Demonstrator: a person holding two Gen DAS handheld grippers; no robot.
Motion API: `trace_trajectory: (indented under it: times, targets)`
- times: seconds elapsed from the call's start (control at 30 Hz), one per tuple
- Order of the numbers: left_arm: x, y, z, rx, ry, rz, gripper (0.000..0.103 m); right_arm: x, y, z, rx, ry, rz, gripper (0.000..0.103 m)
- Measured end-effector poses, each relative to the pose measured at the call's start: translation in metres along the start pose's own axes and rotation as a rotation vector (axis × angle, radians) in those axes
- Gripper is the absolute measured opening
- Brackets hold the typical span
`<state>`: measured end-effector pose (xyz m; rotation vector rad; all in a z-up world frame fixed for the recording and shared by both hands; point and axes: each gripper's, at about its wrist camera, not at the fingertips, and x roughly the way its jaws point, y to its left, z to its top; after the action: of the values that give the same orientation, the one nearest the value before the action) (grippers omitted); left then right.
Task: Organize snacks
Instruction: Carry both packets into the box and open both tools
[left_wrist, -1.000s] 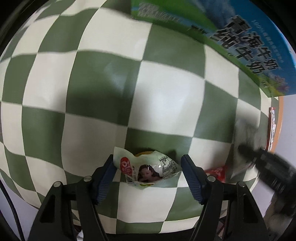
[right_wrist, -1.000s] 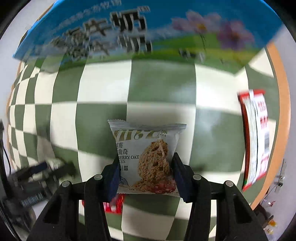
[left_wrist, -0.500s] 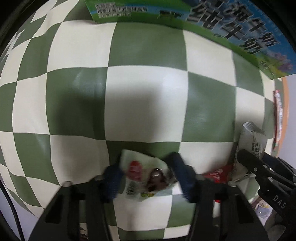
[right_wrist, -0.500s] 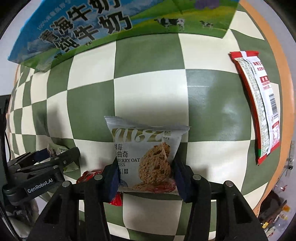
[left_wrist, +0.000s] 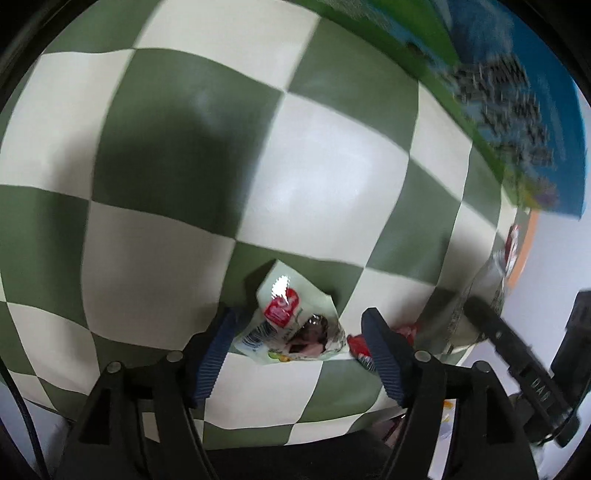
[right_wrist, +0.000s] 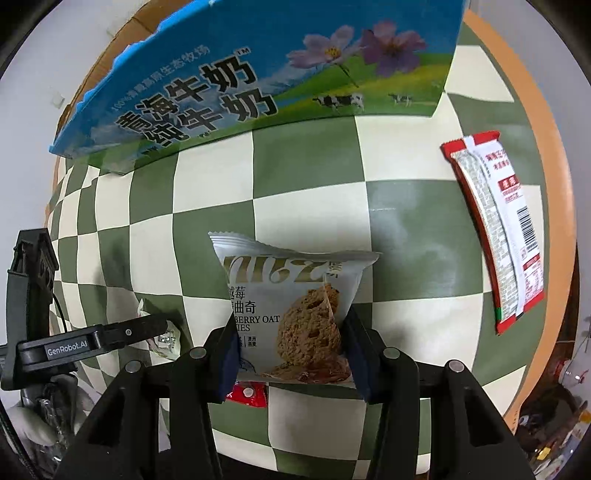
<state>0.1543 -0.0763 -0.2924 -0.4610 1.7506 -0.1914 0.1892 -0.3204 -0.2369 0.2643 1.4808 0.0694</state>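
Right hand-held gripper (right_wrist: 291, 354): jaws clamped on both sides of a silver cookie packet (right_wrist: 291, 306), held upright above the green-and-white checked tabletop (right_wrist: 303, 166). Just below the packet, a small red wrapper (right_wrist: 249, 394) lies on the cloth. Farther right, a long red-and-white snack bar (right_wrist: 495, 236) lies flat near the tabletop's orange edge. At the back stands a blue & green milk carton box (right_wrist: 240, 85) w/ cows and flowers printed on it.

Left hand-held gripper (left_wrist: 295, 350): jaws have just been opening; they stand apart w/ a pale green snack packet (left_wrist: 291, 325) between them. The left pad looks close against the packet, the right pad is clear of it. Packet rests on the tabletop (left_wrist: 332, 177), crumpled, tilted. Beside the right jaw, the red wrapper (left_wrist: 356, 345) again. View is blurred; milk box (left_wrist: 517, 103) sits at upper right.
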Motion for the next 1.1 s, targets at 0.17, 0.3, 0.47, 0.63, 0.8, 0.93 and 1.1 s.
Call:
trace_trajectory:
  times: [0.17,0.3,0.47,0.63,0.8,0.93,1.1]
  targets:
    - [0.024,-0.034,-0.001,0.108,0.013,0.139,0.071,0.023,0.007,-0.008,0.011,0.018,0.004,0.052]
    - [0.025,-0.057,-0.004,0.188,-0.030,0.214,0.061,0.032,0.017,-0.007,0.000,0.018,-0.008,0.052]
    - [0.015,-0.063,-0.009,0.195,-0.073,0.201,0.060,0.031,0.020,-0.009,0.000,0.005,-0.009,0.052]
    - [-0.026,-0.073,-0.023,0.218,-0.145,0.165,0.060,0.015,0.025,-0.007,-0.012,-0.033,0.006,0.052]
    - [-0.082,-0.115,-0.021,0.316,-0.252,0.116,0.038,-0.034,0.034,0.008,-0.033,-0.126,0.056,0.052]
    - [-0.114,-0.110,0.031,0.363,-0.280,0.129,0.039,-0.076,0.042,0.029,-0.057,-0.218,0.083,0.052]
    - [-0.086,-0.094,0.040,0.274,-0.150,0.051,0.070,-0.093,0.042,0.049,-0.056,-0.253,0.075,0.052]
